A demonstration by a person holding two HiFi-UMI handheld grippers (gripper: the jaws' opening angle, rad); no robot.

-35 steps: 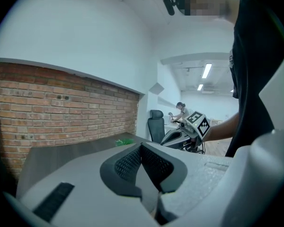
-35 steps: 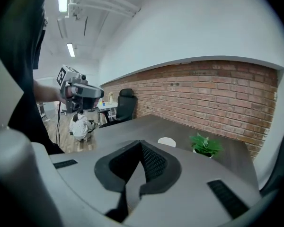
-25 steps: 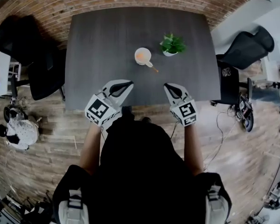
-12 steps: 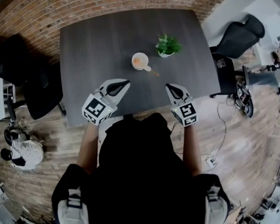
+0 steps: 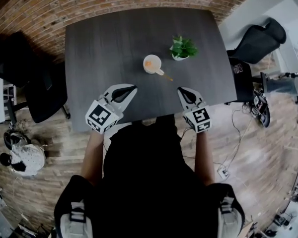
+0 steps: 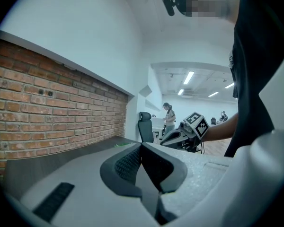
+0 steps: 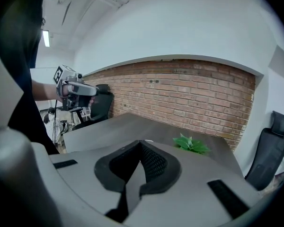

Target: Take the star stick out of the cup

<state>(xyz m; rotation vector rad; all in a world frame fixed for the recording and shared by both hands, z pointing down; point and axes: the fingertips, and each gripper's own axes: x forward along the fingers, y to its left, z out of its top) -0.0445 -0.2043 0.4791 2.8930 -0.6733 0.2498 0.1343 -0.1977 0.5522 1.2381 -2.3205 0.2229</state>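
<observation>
Little is changed between the earlier head views and this one: the framing is shifted slightly, so that the table sits a touch differently in the picture, but the two grippers are kept at much the same places relative to it, at the table's near edge just below the centre of the frame. The left gripper is seen left of centre and the right gripper right of centre, both angled inward toward the cup.

The cup is found upright, above and between the two grippers and well apart from both. The star stick is still lodged in it, its thin end leaning out over the rim toward the lower right; the star itself is too small to be made out. A small potted plant is placed just to the upper right of the cup.

In each gripper view the jaws are pressed together at their tips, with nothing held between them.

From this it is judged that the reach has not been started: one claw must first be spread and brought up to the protruding end of the stick
</observation>
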